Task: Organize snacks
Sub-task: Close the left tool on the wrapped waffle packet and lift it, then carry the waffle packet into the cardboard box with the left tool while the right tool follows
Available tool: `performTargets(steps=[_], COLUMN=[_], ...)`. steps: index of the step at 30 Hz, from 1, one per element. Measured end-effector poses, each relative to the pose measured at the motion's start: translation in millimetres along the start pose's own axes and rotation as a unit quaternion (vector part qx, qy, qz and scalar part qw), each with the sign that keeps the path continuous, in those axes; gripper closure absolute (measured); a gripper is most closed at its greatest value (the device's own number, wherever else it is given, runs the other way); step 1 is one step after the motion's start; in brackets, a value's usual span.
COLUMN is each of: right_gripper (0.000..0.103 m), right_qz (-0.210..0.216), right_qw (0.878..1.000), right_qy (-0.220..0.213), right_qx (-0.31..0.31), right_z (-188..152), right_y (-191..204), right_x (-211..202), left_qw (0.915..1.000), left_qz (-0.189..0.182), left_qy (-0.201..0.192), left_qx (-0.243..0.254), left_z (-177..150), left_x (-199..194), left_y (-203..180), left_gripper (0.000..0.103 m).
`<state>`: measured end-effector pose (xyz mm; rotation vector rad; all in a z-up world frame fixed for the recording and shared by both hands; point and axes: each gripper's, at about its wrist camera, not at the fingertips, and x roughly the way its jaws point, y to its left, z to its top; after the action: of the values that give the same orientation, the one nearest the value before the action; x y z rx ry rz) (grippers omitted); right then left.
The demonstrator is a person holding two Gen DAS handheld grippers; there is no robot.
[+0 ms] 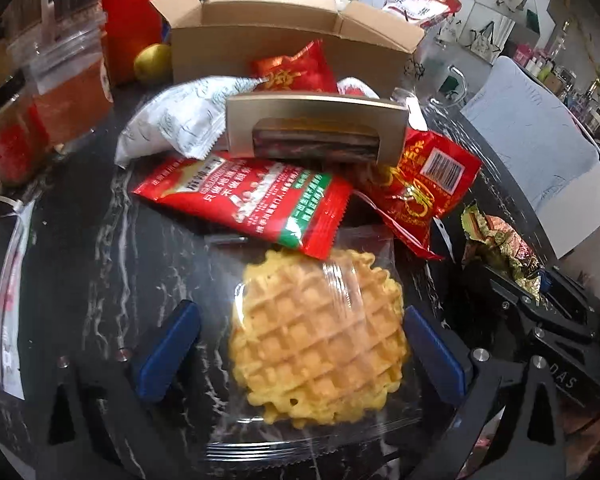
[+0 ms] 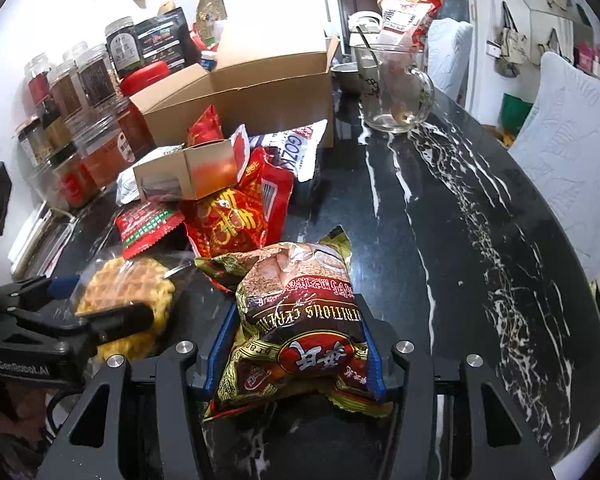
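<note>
The waffle (image 1: 320,336) in its clear wrap lies flat on the bench (image 1: 100,264), right between the blue pads of our left claw (image 1: 300,344). That claw is wide open and not pressing on it. We think the shiny wrap could slip away when we squeeze, or the waffle could crack. Just past the waffle, a red packet (image 1: 244,196) lies on its wrap, so it may get dragged along. Our right claw (image 2: 296,356) is clamped on the cereal bag (image 2: 296,320), which could sag. Both claws tilt down at the bench. The brown box (image 2: 240,88) waits farther ahead.
</note>
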<state>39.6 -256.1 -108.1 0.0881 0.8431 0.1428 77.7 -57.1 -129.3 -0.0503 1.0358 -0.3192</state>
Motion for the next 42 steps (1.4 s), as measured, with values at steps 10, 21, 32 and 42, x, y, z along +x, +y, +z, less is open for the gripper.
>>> performTargets(steps=[10, 21, 32, 42], right_gripper=[0.050, 0.050, 0.050, 0.050], right_qz=[0.000, 0.007, 0.011, 0.030], right_qw=[1.000, 1.000, 1.000, 0.998], right_qy=[0.004, 0.007, -0.019, -0.054], right_qx=[0.006, 0.013, 0.012, -0.004], right_z=[-2.0, -4.3, 5.0, 26.3], right_y=[-1.1, -3.6, 0.3, 20.2], right_x=[0.8, 5.3, -14.8, -32.3], left_qw=[0.9960, 0.9948, 0.9941, 0.9881], left_qz=[0.068, 0.041, 0.003, 0.003], left_qy=[0.001, -0.034, -0.067, -0.125], left_qx=[0.057, 0.087, 0.085, 0.090], left_z=[-8.7, -17.8, -4.6, 22.8], left_x=[9.0, -5.9, -47.0, -74.9], left_y=[-28.6, -22.6, -14.7, -18.7], left_gripper=[0.000, 0.021, 0.022, 0.022])
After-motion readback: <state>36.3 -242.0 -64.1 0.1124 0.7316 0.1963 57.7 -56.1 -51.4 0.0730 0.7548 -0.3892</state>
